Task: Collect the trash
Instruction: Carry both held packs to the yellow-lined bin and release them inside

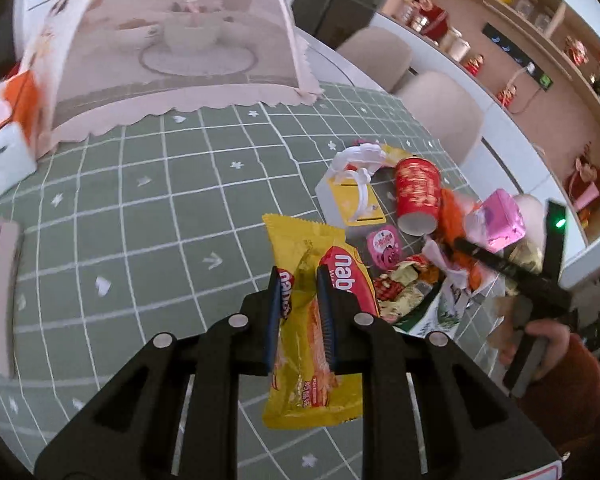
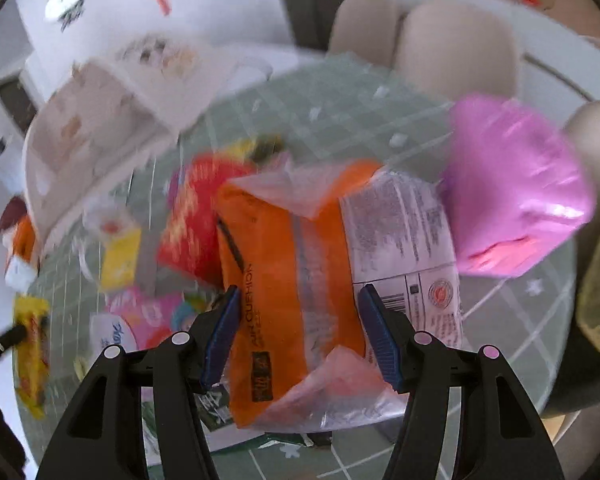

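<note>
Left gripper [image 1: 298, 280] jaws nearly closed, pinching the yellow wafer wrapper [image 1: 312, 320] above the green tablecloth [image 1: 140, 220]. Right gripper [image 2: 296, 320] jaws part-open around the orange packet [image 2: 284, 272], pink pack [image 2: 516, 188] atop; contact unclear. Step: mid-collection; next, I judge, needs a bin, none visible.

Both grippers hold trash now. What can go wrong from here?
1. The right gripper grips the orange bag by loose, crumpled plastic; it may slip out.
2. The pink pack appears only stuck to that bag, so it might fall.
3. The left gripper pinches the yellow wrapper narrowly; it could slide free.
</note>
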The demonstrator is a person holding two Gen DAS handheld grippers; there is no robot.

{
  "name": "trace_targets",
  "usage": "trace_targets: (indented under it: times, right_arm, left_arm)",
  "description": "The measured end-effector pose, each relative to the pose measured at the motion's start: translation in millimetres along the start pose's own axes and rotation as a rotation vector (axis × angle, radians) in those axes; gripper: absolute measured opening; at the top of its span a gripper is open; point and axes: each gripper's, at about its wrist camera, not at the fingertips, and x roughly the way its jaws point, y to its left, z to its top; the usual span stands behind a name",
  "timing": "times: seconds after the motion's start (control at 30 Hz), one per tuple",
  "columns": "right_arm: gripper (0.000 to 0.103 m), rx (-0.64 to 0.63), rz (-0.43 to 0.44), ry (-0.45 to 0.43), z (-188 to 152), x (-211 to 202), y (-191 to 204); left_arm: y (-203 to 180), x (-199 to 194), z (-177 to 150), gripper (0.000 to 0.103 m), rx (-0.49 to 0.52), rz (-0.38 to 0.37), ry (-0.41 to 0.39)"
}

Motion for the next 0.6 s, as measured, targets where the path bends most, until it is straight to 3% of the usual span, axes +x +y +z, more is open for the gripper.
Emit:
trace_targets:
  times: [0.17,0.27,0.43,0.6]
  right_arm:
    - [0.034,-0.025,0.076,-0.029,2,-20,6]
    - [0.027,-0.041,0.087,-0.078,8,-44,11]
    - [0.023,-0.053,0.081,-0.155,15,-84,16]
    - [0.02,-0.06,0.067,-0.161,12,-101,18]
  left_arm:
    - [-7,-5,-4,0.017,-0.014,0.001,-0.023]
    - [-11,-6,-1,0.017,-0.01,-0.012,-0.045]
    - [-23,-5,6,0.017,0.014,-0.042,-0.064]
    - [-36,-3,11,0.017,0.054,-0.072,-0.065]
